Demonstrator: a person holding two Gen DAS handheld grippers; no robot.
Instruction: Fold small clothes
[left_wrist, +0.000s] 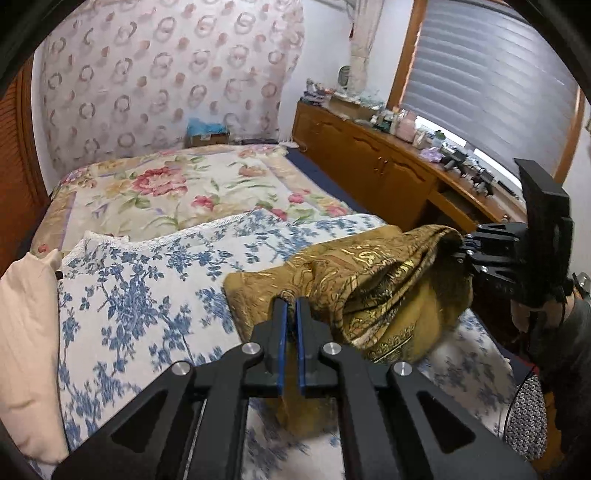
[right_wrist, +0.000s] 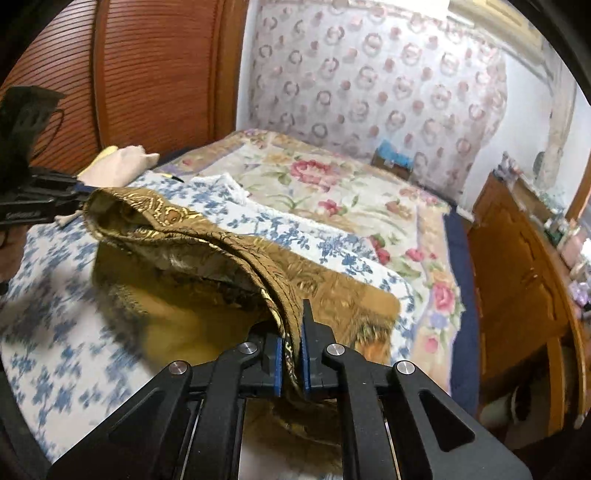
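A gold-brown patterned garment (left_wrist: 369, 280) is held up above the blue-flowered sheet (left_wrist: 147, 295) on the bed. My left gripper (left_wrist: 291, 306) is shut on one edge of it. My right gripper (right_wrist: 293, 332) is shut on the other edge, with cloth pinched between the blue pads (right_wrist: 277, 362). The garment (right_wrist: 207, 251) sags between the two grippers, and its lower part rests on the sheet (right_wrist: 55, 302). The right gripper also shows in the left wrist view (left_wrist: 458, 247), and the left gripper shows in the right wrist view (right_wrist: 83, 195).
A rose-patterned bedspread (left_wrist: 177, 195) covers the far part of the bed. A cream pillow (left_wrist: 26, 339) lies at the left. A wooden cabinet (left_wrist: 373, 162) with cluttered small items runs along the right under a window blind (left_wrist: 491, 88). A patterned curtain (left_wrist: 166, 74) hangs behind.
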